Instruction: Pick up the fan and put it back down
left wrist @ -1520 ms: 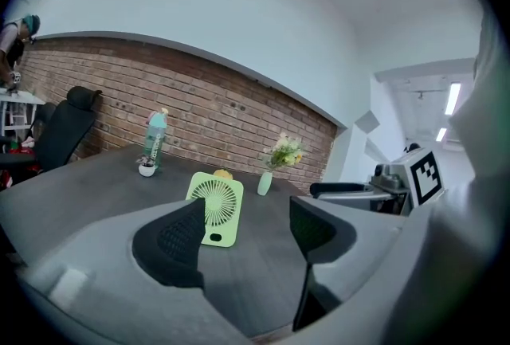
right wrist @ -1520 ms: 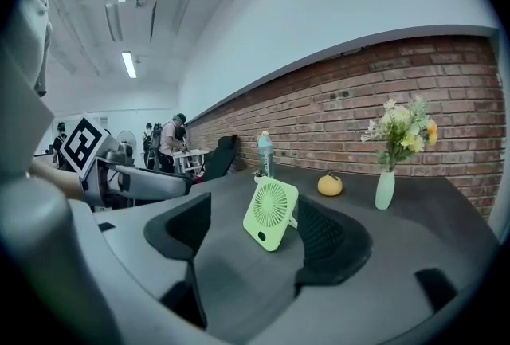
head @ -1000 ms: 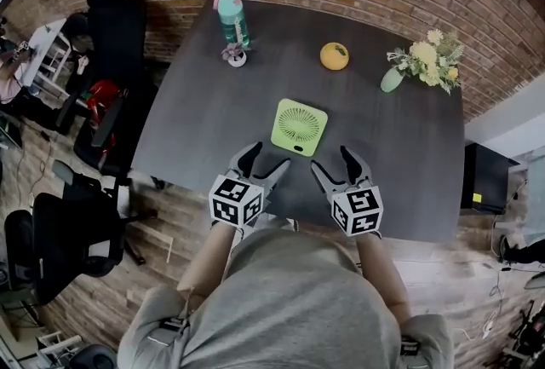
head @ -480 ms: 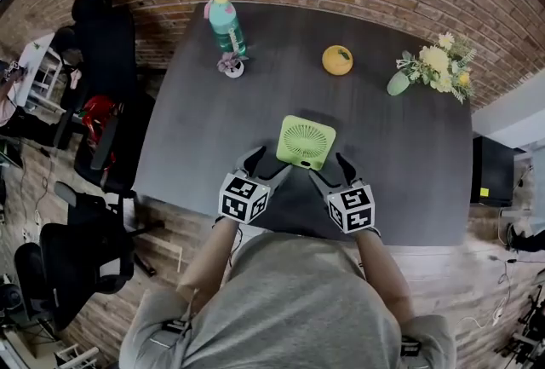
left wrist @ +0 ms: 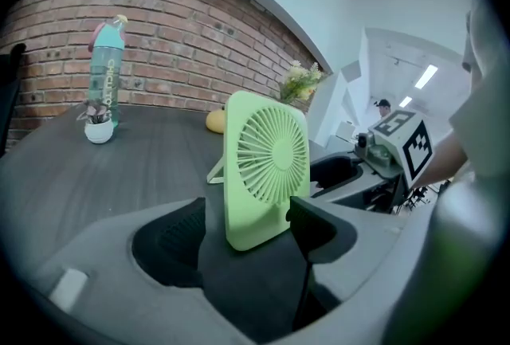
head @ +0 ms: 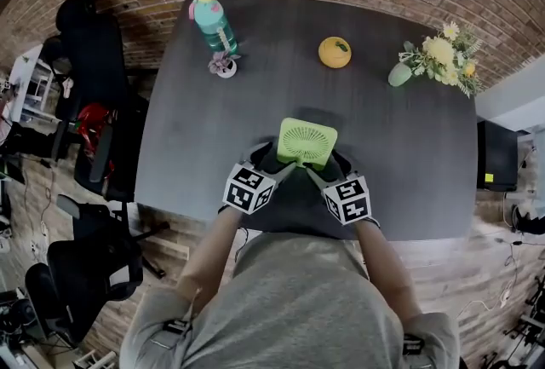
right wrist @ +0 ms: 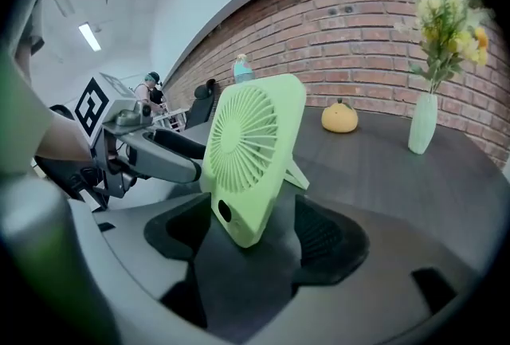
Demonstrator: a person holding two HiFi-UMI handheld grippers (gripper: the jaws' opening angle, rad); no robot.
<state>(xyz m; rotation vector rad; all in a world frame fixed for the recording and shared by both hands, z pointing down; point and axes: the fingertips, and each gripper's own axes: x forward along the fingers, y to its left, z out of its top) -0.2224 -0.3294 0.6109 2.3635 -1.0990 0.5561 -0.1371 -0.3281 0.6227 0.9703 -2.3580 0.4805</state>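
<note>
The light green square fan [head: 307,141] stands on its kickstand near the front of the dark table [head: 392,146]. My left gripper [head: 274,161] is at its near left corner and my right gripper [head: 325,168] at its near right corner. In the left gripper view the fan [left wrist: 267,164] sits between the jaws. The right jaw touches its grille face, and a dark gap shows on the other side. The right gripper view shows the fan [right wrist: 247,156] between open jaws too, with a gap to the right jaw. The fan's foot looks to be resting on the table.
At the back of the table stand a teal bottle [head: 212,21], a small white pot with a plant [head: 225,66], an orange fruit [head: 335,52] and a green vase of flowers [head: 434,59]. Brick wall lies behind. Chairs and clutter are off the left edge.
Both grippers have moved forward from the table's front edge to the fan, and their jaws now straddle its two near corners. The fan has stayed in place.
</note>
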